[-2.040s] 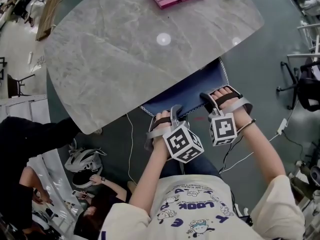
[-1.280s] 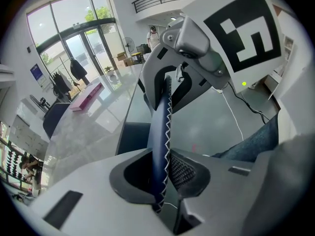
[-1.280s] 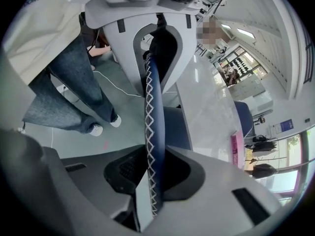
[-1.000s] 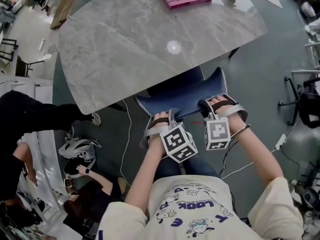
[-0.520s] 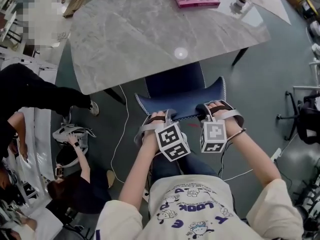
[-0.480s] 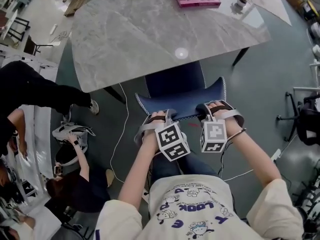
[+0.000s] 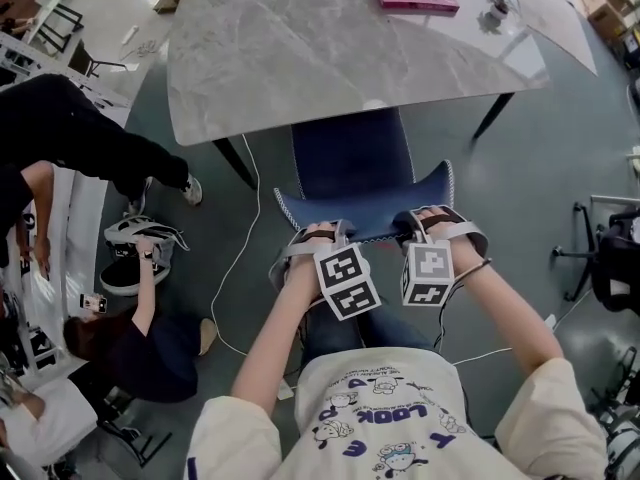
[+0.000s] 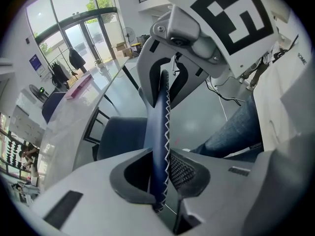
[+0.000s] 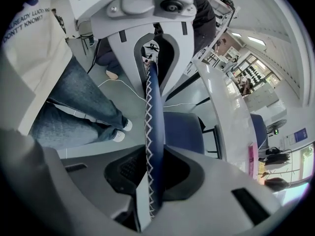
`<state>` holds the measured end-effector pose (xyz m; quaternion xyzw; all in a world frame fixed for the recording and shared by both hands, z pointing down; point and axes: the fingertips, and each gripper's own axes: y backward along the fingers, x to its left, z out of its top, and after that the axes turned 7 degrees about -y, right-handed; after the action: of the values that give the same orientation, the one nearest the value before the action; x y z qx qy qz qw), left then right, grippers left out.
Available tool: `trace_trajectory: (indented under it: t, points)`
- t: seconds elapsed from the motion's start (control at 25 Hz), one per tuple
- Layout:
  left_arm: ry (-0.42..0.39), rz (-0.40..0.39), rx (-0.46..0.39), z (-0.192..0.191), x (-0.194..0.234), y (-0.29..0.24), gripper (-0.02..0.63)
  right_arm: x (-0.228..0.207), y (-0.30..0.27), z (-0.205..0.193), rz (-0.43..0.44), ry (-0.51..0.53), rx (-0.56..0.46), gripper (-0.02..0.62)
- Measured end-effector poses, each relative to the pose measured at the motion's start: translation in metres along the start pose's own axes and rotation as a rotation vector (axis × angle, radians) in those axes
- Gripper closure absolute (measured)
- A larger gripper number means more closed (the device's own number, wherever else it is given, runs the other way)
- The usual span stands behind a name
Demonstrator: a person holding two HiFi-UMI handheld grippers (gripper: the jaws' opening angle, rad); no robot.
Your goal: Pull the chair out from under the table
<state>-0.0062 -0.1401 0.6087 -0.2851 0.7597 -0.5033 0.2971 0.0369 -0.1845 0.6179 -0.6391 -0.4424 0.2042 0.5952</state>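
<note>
Left gripper (image 7: 325, 231): my jaws clamp the blue chair's (image 7: 345, 163) stitched backrest edge.
Right gripper (image 7: 411, 224): my jaws clamp the same edge.
Chair: seat showing beyond the grey worktop (image 7: 300, 38).
Shirt (image 7: 380, 418): reads "LOOK".

The person's shirt (image 7: 385, 413) bears the word "LOOK", and the right gripper view also shows "DON'T KNOW?" printed on it.
</note>
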Motion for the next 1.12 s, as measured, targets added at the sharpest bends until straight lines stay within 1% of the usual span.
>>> trace_trajectory:
  t: [0.32, 0.68, 0.96, 1.12]
  points:
    - [0.034, 0.012, 0.014, -0.01, -0.027, 0.007, 0.526, 0.027, 0.005, 0.008, 0.031, 0.036, -0.008, 0.517]
    - [0.04, 0.038, 0.024, -0.018, -0.054, 0.014, 0.526, 0.057, 0.01, 0.015, 0.046, 0.041, -0.011, 0.517]
    - [0.021, 0.023, 0.024, -0.015, -0.081, 0.021, 0.525, 0.082, 0.022, 0.012, 0.054, 0.045, -0.01, 0.517]
    - [0.028, 0.021, 0.023, -0.018, -0.1, 0.023, 0.525, 0.1, 0.026, 0.015, 0.066, 0.05, -0.016, 0.517]
